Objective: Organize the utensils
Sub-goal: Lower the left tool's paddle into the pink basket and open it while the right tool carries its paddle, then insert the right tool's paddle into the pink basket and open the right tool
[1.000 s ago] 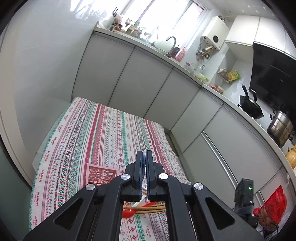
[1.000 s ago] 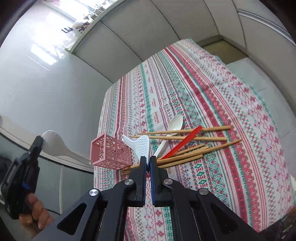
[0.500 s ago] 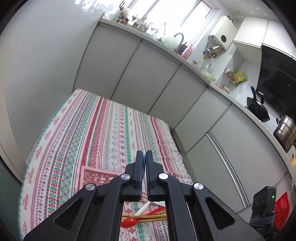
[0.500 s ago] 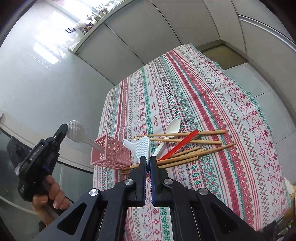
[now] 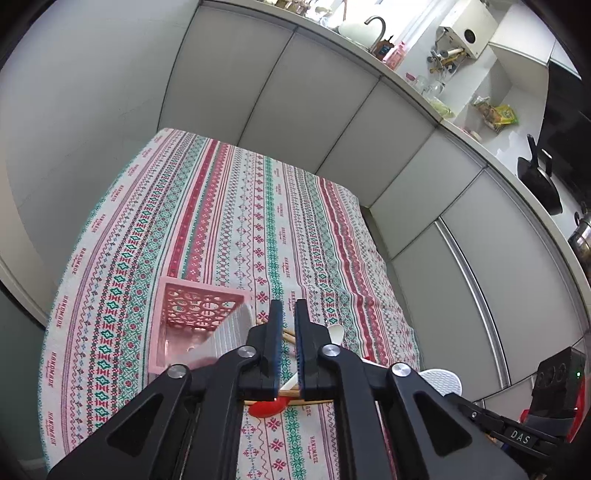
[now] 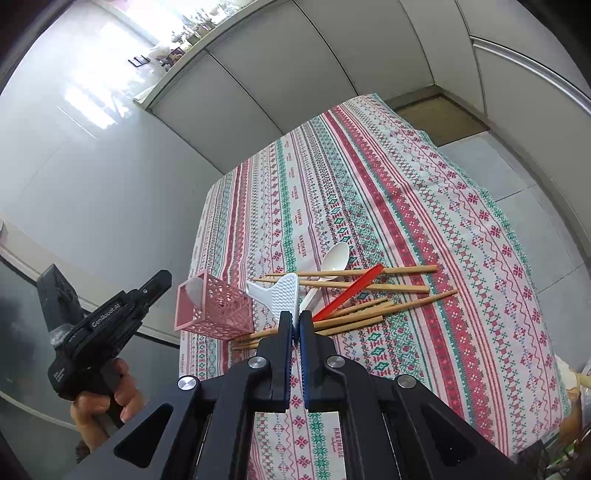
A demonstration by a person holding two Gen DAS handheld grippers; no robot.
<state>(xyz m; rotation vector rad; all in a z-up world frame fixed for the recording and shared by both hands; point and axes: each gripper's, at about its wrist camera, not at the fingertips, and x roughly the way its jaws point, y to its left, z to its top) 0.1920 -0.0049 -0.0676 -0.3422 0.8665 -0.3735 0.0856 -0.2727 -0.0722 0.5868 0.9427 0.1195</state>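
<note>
A pink lattice basket (image 5: 192, 325) (image 6: 216, 308) stands on the patterned tablecloth (image 5: 229, 229). A white rice paddle (image 6: 194, 291) now stands inside the basket; it shows blurred in the left wrist view (image 5: 229, 339). My left gripper (image 5: 287, 317) is open just right of the basket, above the utensil pile. My right gripper (image 6: 295, 317) is shut on a second white rice paddle (image 6: 280, 295), held above the pile. A white spoon (image 6: 334, 258), a red spoon (image 6: 351, 293) (image 5: 267, 406) and several wooden chopsticks (image 6: 369, 273) lie crossed on the cloth.
Grey cabinet fronts (image 5: 314, 103) run behind and to the right of the table. The counter holds a sink tap (image 5: 376, 26), pans (image 5: 539, 181) and clutter. The right gripper's body (image 5: 517, 435) shows at the left view's lower right.
My left gripper carried a white rice paddle over the pink basket, opened and let it go into the basket. The right gripper stayed shut on its paddle.
</note>
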